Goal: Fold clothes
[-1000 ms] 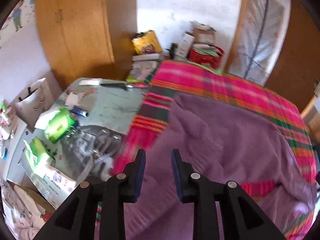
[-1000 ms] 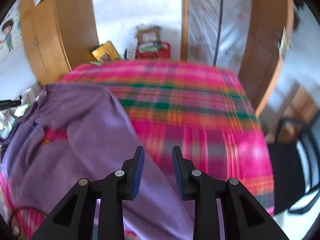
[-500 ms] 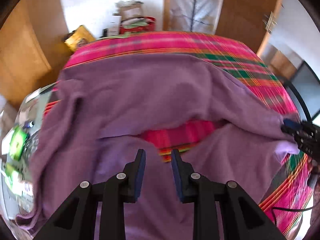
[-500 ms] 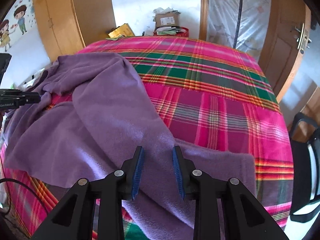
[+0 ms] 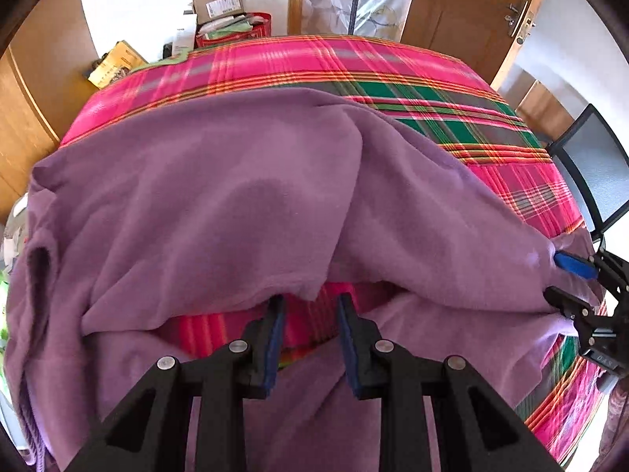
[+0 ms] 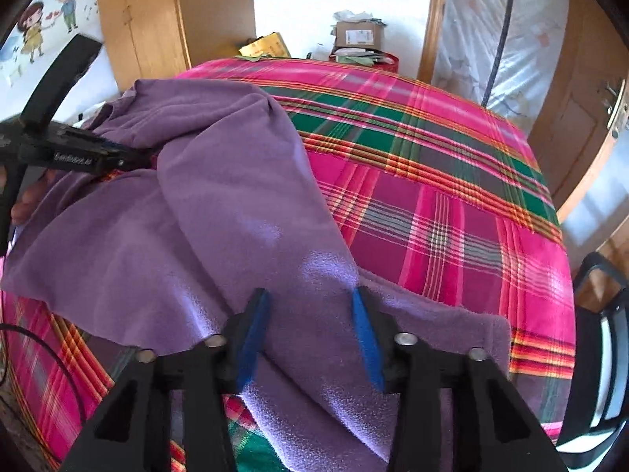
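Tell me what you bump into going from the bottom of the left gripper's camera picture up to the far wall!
Left gripper → purple garment → pink plaid bedspread → red basket → cardboard box → white wall.

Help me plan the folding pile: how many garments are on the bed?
1: a purple fleece garment, spread rumpled over the left and near parts of the plaid bedcover. Anything lying underneath it would be hidden.
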Demonstrator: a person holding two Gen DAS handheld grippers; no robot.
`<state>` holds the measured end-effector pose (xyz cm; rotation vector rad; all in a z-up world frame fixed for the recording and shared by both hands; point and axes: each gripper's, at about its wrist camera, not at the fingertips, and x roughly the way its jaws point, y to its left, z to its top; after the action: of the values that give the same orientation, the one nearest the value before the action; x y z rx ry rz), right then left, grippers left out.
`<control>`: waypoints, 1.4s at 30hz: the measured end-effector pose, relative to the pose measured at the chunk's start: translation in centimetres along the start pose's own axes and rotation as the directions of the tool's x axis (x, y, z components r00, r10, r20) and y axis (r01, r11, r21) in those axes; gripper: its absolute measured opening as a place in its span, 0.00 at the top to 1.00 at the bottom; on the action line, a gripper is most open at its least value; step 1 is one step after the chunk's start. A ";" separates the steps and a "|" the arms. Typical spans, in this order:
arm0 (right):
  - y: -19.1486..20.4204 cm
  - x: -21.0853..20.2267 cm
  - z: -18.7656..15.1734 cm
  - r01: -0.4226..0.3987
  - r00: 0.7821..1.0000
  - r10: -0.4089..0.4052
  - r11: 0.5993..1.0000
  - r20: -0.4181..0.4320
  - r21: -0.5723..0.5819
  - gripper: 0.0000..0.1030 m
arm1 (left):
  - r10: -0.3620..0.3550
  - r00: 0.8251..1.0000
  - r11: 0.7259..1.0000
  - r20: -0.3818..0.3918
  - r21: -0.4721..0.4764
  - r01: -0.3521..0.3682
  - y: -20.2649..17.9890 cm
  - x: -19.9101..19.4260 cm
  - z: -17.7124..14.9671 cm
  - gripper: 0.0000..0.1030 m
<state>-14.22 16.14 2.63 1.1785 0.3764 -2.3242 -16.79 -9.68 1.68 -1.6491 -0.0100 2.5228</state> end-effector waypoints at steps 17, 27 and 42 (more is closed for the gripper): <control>-4.2 -1.5 5.7 0.206 0.968 -0.210 0.978 0.138 0.039 0.96 | -0.018 1.000 1.000 0.008 0.003 0.018 -1.7 1.6 2.0 0.73; -7.9 1.8 9.9 0.338 0.930 -0.343 0.939 0.133 0.058 0.96 | -0.046 0.999 0.999 0.022 -0.010 0.046 -1.6 2.0 3.2 0.73; -10.3 -3.0 5.2 0.276 0.941 -0.313 0.930 0.128 0.242 0.75 | -0.049 0.998 0.998 0.031 -0.039 0.051 -0.6 0.1 0.8 0.71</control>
<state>-21.91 23.32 8.27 1.0785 0.2539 -2.7658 -17.54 -9.01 1.92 -1.6041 -0.1030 2.5257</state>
